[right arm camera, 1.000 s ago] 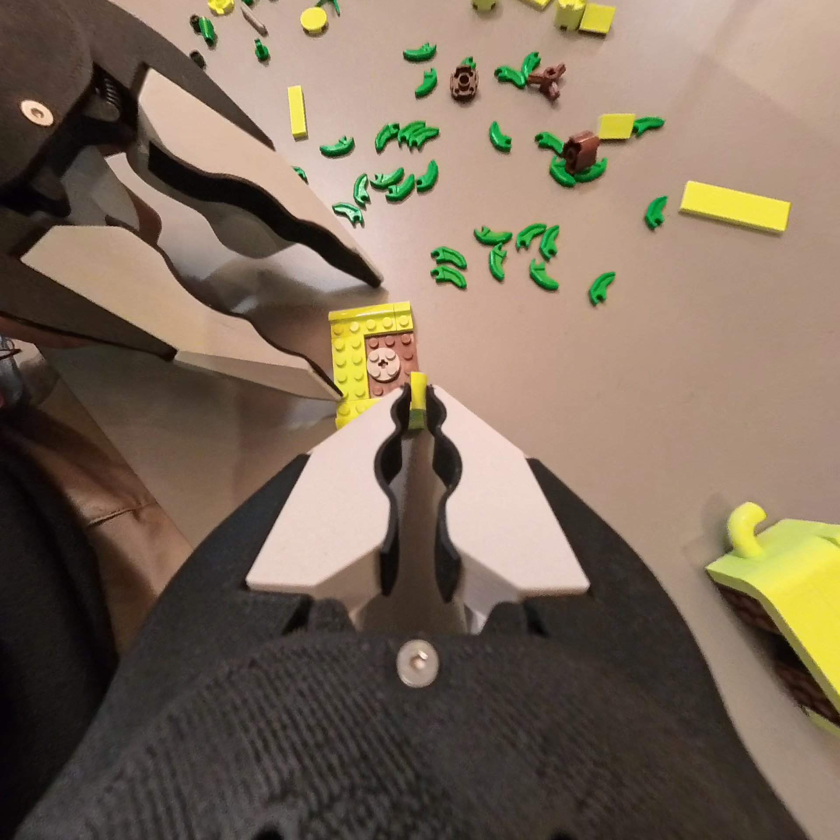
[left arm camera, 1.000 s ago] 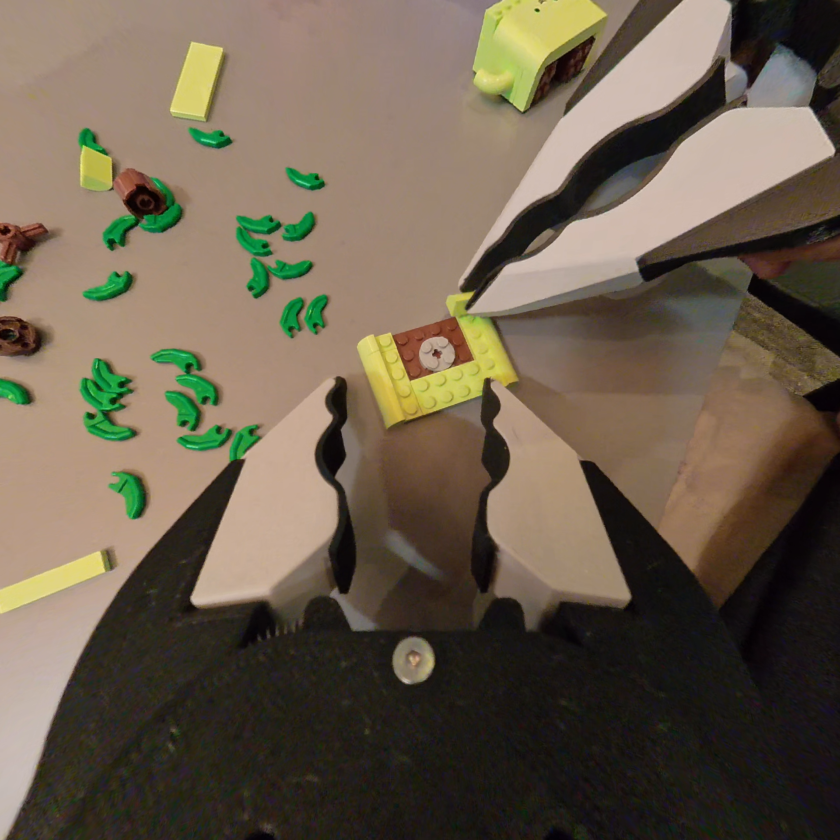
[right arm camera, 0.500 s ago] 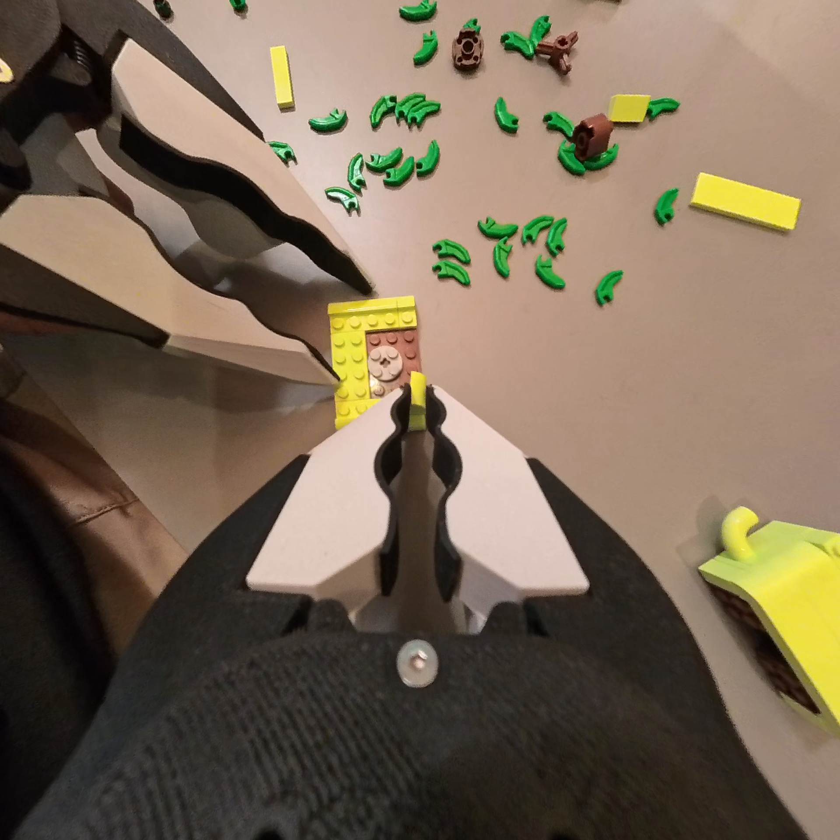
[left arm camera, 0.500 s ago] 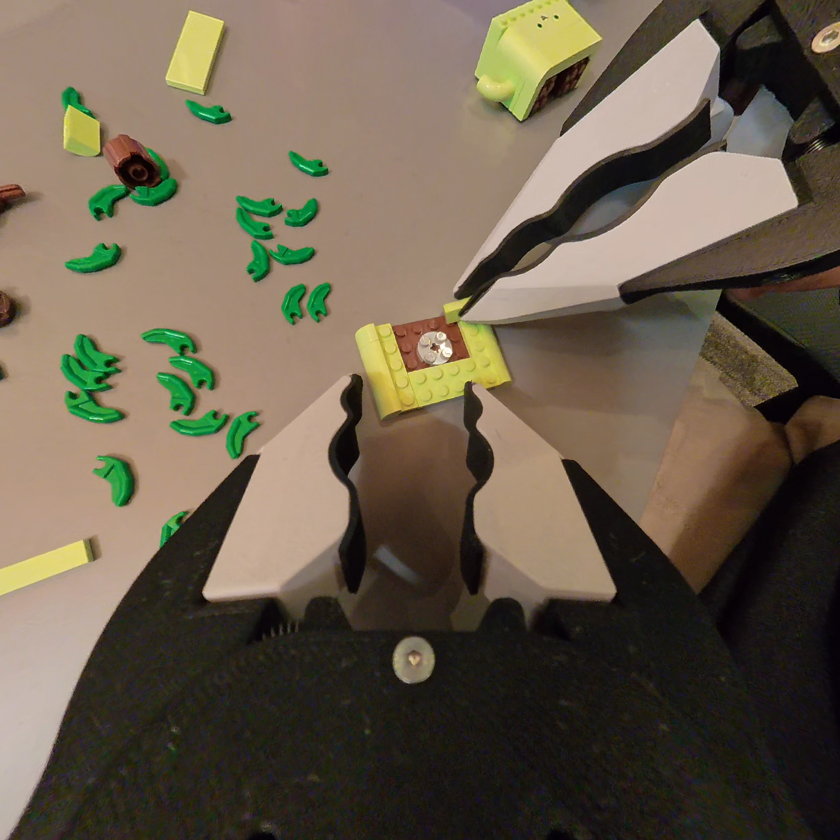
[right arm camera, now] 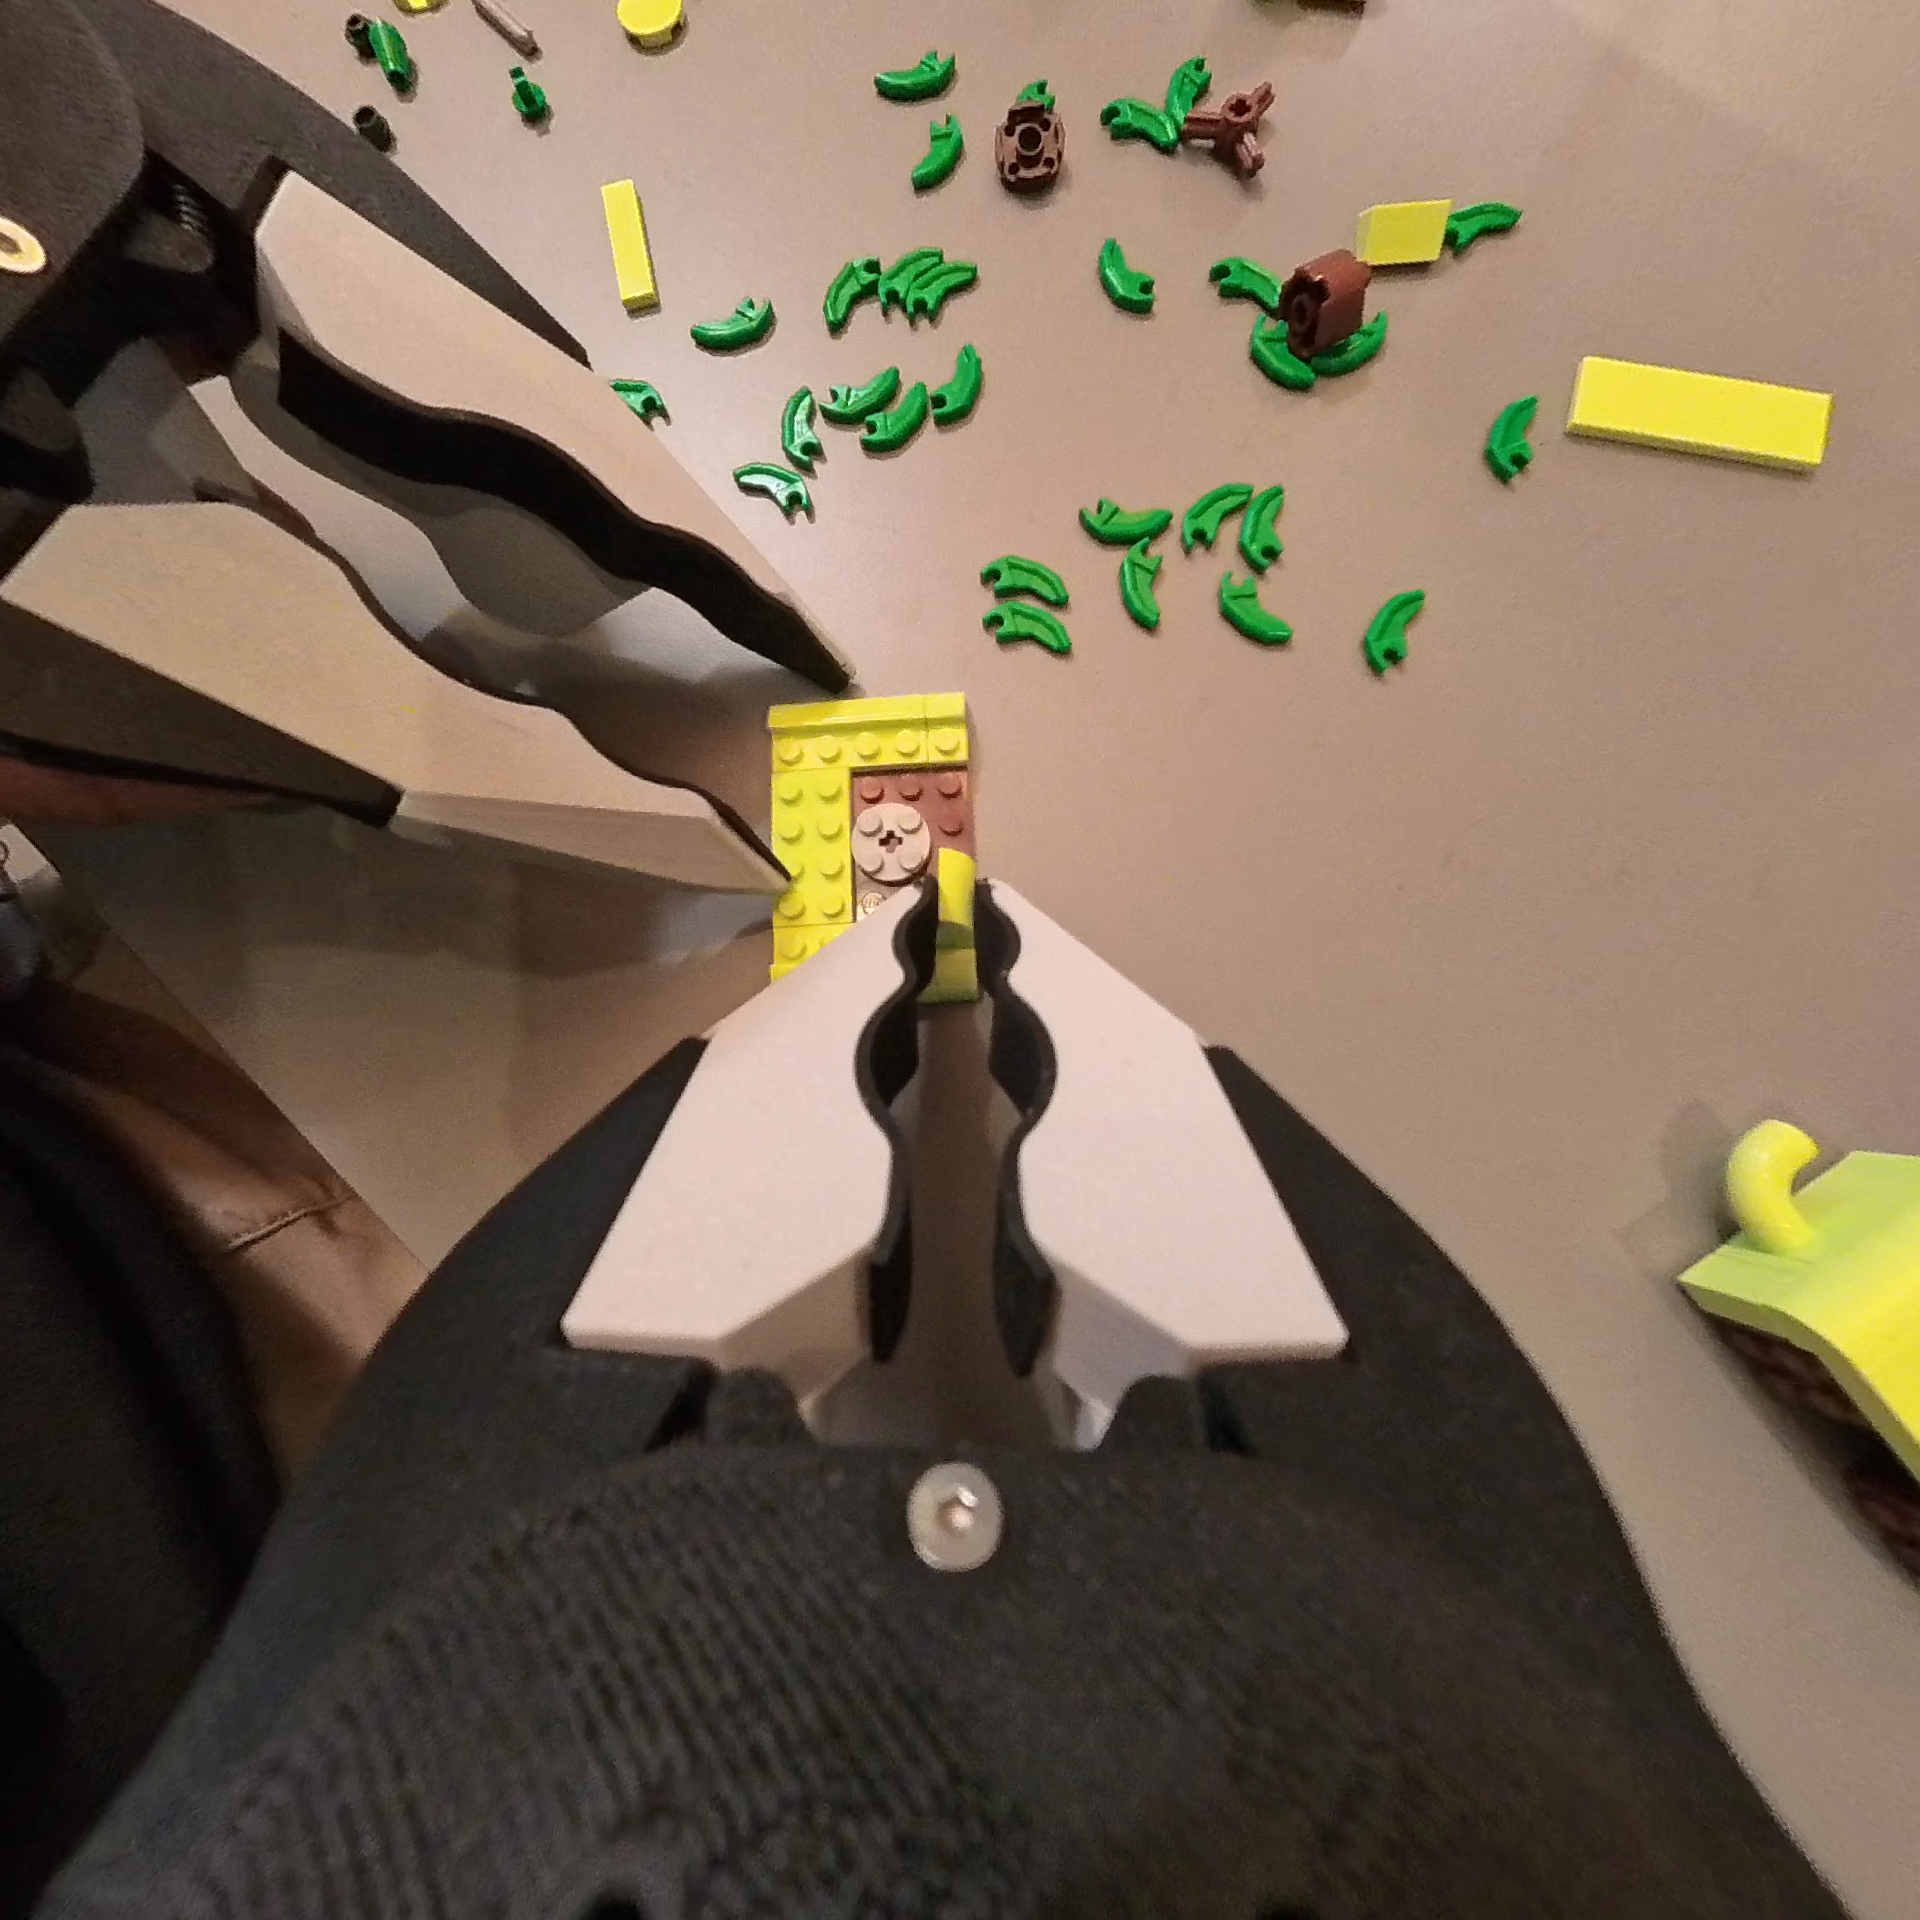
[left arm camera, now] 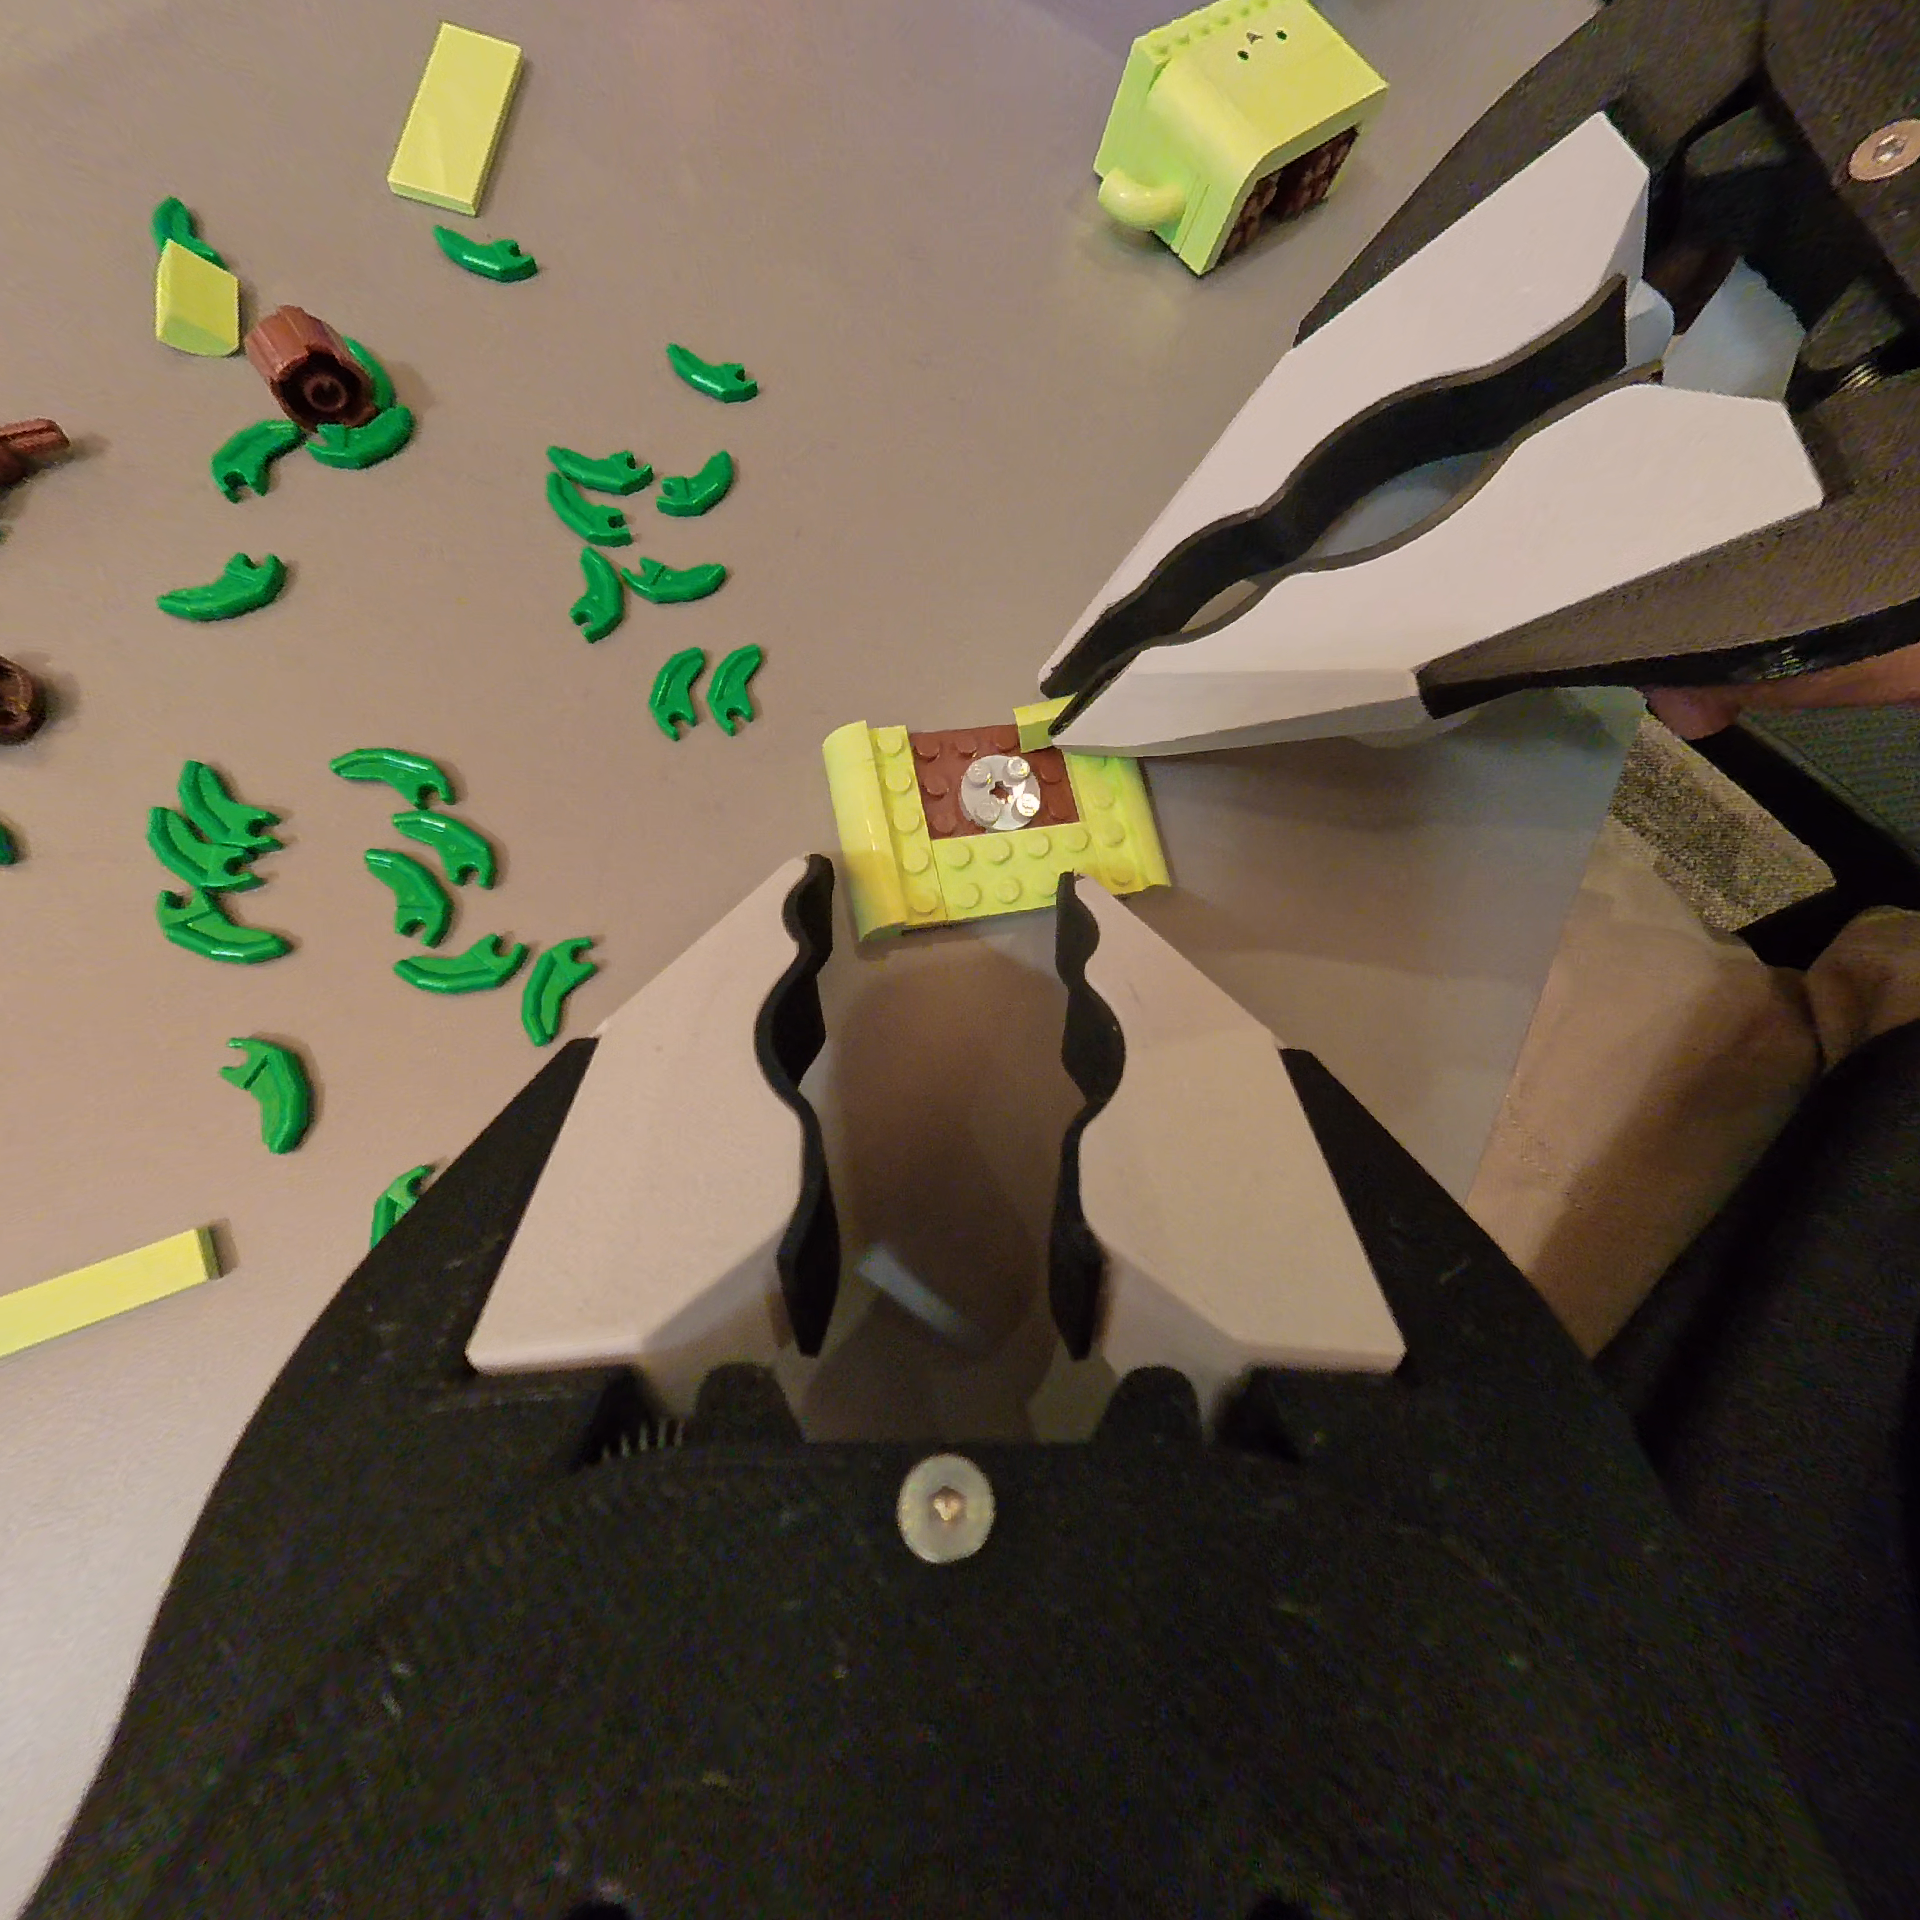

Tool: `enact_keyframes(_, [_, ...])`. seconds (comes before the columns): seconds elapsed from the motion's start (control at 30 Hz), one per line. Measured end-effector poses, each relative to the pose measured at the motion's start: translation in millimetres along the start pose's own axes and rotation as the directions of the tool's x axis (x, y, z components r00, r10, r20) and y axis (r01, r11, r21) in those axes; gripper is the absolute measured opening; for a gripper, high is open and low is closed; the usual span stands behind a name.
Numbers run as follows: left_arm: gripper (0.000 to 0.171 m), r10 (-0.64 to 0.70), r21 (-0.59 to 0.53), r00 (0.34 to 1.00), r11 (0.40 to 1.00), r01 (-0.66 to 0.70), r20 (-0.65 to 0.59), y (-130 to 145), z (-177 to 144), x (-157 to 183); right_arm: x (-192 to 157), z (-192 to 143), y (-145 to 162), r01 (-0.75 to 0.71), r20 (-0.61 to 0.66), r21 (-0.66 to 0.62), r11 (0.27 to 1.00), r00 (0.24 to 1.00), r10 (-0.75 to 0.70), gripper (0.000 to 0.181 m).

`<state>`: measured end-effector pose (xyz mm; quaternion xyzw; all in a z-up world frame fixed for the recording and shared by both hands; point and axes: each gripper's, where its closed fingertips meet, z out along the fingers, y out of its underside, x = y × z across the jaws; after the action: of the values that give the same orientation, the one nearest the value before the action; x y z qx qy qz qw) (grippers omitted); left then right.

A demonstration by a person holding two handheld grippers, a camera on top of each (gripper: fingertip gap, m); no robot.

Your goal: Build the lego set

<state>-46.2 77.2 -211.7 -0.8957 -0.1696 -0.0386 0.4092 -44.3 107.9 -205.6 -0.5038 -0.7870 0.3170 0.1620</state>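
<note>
A small lime plate assembly [left arm camera: 997,873] with a brown plate and a grey round stud piece lies flat on the grey table. My left gripper [left arm camera: 945,894] is open, its fingertips just short of the assembly's near edge, one toward each end. My right gripper [right arm camera: 954,902] is shut on a small lime piece [right arm camera: 956,883] and holds it at the brown plate's corner. In the left wrist view that piece [left arm camera: 1034,724] shows at the right gripper's tip [left arm camera: 1055,707]. In the right wrist view the left gripper [right arm camera: 810,784] brackets the assembly [right arm camera: 810,831].
Several green leaf pieces [left arm camera: 416,862] lie scattered to the left. A brown round piece [left arm camera: 312,379], lime tiles [left arm camera: 457,104] and a lime block build [left arm camera: 1236,114] lie farther out. The table edge [left arm camera: 1538,987] runs close on the right, with a person's leg beyond it. Only a small space, under 4 cm, lies between the two pairs of fingers. The lime block build [left arm camera: 1236,114] sits 15 cm or so from the ends of my right fingers.
My left gripper has moved closer to the assembly and its jaws have narrowed somewhat. My right gripper has shifted slightly with the lime piece and kept it at the assembly's edge.
</note>
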Motion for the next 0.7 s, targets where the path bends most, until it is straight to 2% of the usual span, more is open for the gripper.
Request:
enact_keyframes(0.27, [0.041, -0.007, 0.001, 1.000, 1.000, 0.007, -0.002, -0.2, -0.1, -0.5, -4.5, -1.7, 2.9, -0.049, 0.059, -0.034, 0.998, 0.997, 0.051, 0.007])
enact_keyframes(0.6, [0.040, -0.012, 0.003, 1.000, 1.000, 0.012, -0.007, -0.4, -0.4, -0.4, 2.3, -9.2, -9.4, 0.038, 0.064, -0.106, 0.994, 0.997, -0.031, 0.016])
enact_keyframes(0.7, [0.040, -0.014, 0.003, 1.000, 1.000, 0.014, -0.009, -0.4, -0.4, -0.4, 0.8, -7.2, -10.3, 0.067, 0.088, -0.177, 0.982, 0.995, -0.052, 0.018])
